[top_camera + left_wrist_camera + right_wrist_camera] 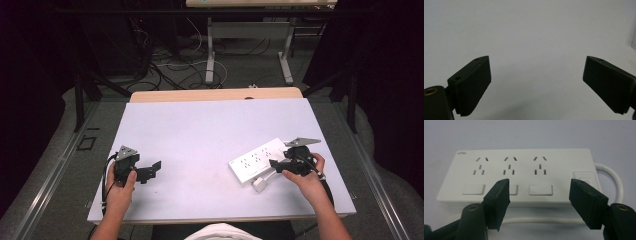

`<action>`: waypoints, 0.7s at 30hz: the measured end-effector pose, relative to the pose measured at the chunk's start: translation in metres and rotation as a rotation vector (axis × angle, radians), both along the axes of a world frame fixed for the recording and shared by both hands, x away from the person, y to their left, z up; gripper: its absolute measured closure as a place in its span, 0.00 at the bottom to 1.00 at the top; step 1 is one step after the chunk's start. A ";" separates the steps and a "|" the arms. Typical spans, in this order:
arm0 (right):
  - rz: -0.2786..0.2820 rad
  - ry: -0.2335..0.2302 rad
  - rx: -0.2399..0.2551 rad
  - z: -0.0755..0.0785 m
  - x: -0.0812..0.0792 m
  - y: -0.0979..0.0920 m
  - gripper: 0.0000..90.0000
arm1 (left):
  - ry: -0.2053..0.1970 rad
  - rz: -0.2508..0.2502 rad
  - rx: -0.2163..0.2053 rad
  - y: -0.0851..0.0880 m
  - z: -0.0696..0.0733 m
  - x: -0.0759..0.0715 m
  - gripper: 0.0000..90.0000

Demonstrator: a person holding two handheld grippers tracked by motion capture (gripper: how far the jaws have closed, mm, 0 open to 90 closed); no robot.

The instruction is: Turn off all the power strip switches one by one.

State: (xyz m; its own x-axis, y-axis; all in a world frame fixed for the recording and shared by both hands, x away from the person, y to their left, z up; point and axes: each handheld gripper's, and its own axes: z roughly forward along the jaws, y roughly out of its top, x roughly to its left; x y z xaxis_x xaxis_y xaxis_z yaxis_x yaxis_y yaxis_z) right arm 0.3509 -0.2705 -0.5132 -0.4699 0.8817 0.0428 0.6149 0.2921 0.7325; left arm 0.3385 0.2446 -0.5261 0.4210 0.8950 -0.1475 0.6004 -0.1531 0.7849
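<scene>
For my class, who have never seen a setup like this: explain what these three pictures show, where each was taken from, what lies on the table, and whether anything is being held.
A person sits at a white table, holding a hand-operated two-jaw gripper in each hand. The high view looks down from above: the left gripper is at left, the right gripper at right. The other two pictures come from cameras riding on the grippers, looking along their black jaws. On the table lies a white power strip with three socket groups, its cable and a white plug. The left gripper is open over bare table. The right gripper is open right in front of the strip. Nothing is held.
</scene>
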 end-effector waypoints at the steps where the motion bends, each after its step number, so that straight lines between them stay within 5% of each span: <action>1: -0.005 -0.008 -0.001 -0.001 0.000 -0.003 0.36 | 0.000 0.000 -0.001 0.000 0.000 0.000 0.09; 7: -0.053 -0.014 0.051 -0.004 0.000 -0.018 0.32 | 0.002 0.006 -0.014 0.001 -0.001 0.000 0.09; 10: -0.075 -0.037 0.059 -0.004 0.000 -0.025 0.19 | 0.008 0.002 -0.014 0.002 0.000 0.000 0.09; 21: -0.153 -0.077 0.088 -0.006 -0.004 -0.037 0.01 | 0.004 0.008 -0.019 0.002 -0.001 0.001 0.09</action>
